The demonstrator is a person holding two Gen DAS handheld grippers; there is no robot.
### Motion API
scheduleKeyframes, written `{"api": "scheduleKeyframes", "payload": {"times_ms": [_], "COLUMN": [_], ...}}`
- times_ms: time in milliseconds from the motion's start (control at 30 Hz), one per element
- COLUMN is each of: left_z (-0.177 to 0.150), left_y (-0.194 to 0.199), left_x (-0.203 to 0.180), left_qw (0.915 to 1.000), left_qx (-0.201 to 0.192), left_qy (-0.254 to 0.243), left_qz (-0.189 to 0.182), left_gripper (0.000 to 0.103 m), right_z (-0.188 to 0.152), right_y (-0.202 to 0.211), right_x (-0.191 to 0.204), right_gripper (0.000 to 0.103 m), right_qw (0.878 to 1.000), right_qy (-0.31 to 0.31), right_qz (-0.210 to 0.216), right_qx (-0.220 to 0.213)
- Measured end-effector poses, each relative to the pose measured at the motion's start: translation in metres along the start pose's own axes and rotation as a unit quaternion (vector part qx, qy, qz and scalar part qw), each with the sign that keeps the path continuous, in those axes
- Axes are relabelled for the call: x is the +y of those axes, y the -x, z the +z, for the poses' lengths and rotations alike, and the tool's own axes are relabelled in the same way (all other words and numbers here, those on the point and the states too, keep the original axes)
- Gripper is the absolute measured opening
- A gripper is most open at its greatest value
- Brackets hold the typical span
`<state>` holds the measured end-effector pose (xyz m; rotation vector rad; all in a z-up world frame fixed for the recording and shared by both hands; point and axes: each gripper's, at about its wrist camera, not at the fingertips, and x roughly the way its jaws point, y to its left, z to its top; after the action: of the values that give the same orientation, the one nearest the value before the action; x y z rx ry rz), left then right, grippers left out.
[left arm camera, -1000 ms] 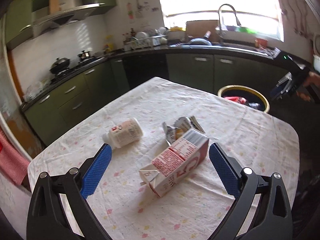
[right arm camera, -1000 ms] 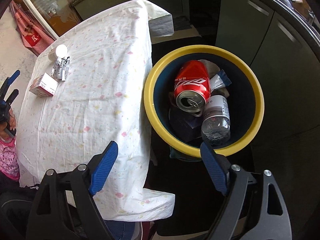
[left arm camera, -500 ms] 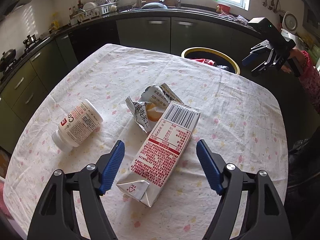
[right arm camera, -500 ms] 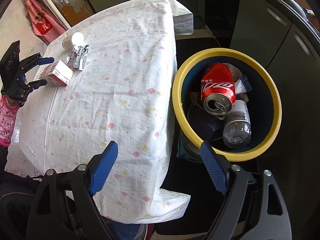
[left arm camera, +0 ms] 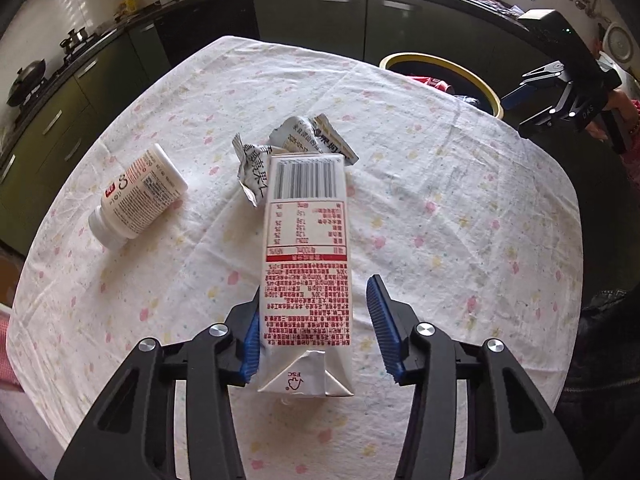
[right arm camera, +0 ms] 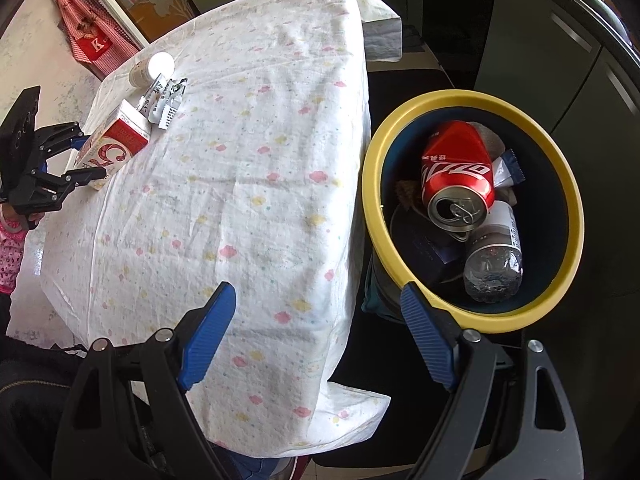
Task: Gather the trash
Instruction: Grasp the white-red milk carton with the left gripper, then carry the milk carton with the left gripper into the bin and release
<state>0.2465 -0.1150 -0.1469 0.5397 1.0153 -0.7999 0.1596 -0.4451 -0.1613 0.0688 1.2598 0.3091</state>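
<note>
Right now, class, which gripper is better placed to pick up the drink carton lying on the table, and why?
Left. The left gripper already straddles the carton, its jaws just closing, a gap remaining at one pad. The right gripper hangs open by the bin, far from it.

Carton between closing left claw

**Hidden and unreadable items**

The carton covers part of the left claw's near pad and the crumpled wrapper. Carton print is too small to read. In the bin, the can overlaps the bottle; lower contents sit in shadow.
</note>
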Motion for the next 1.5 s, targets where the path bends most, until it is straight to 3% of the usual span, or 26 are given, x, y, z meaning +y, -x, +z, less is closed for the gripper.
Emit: {"api": "scheduleKeyframes", "payload": {"times_ms": [67, 133, 200, 400, 800, 1100, 1367, 1500], "left_z": [-0.002, -0.003, -0.003, -0.007, 0.024, 0.097, 0.189, 0.235], "left_y": [-0.007, -0.013, -0.015, -0.013, 0.015, 0.009, -0.037, -0.07], "left_x": [-0.004, -0.004, -0.001, -0.002, -0.035, -0.084, -0.136, -0.164], "left_qw": [0.9999, 0.9994, 0.9987, 0.9974, 0.9988, 0.9989, 0.9952, 0.9936], "left_qx": [0.009, 0.019, 0.02, 0.018, -0.017, -0.043, -0.054, -0.034], "left_qy": [0.01, 0.024, 0.043, 0.06, 0.027, -0.022, -0.055, -0.06], "left_qz": [0.008, 0.019, 0.016, 0.036, 0.037, -0.002, -0.06, -0.09], "left_gripper": [0.047, 0.038, 0.036, 0.035, 0.035, 0.035, 0.035, 0.035], "right_z": [-0.001, -0.003, -0.005, -0.01, -0.022, -0.05, -0.086, -0.101], "right_y": [-0.001, -0.002, 0.0, 0.003, 0.004, 0.022, 0.038, 0.042], "right_x": [0.0, 0.001, 0.002, 0.003, -0.004, -0.033, -0.07, -0.09], "right_gripper": [0.08, 0.08, 0.08, 0.08, 0.08, 0.08, 0.08, 0.08], "right_qw": [1.0, 1.0, 1.0, 1.0, 1.0, 0.998, 0.994, 0.992], "right_qy": [-0.001, 0.0, 0.002, 0.001, -0.006, -0.041, -0.083, -0.106], "right_qz": [0.002, 0.004, 0.006, 0.01, 0.02, 0.017, 0.015, 0.013], "right_qx": [0.0, 0.001, -0.001, -0.008, -0.019, -0.045, -0.064, -0.068]}}
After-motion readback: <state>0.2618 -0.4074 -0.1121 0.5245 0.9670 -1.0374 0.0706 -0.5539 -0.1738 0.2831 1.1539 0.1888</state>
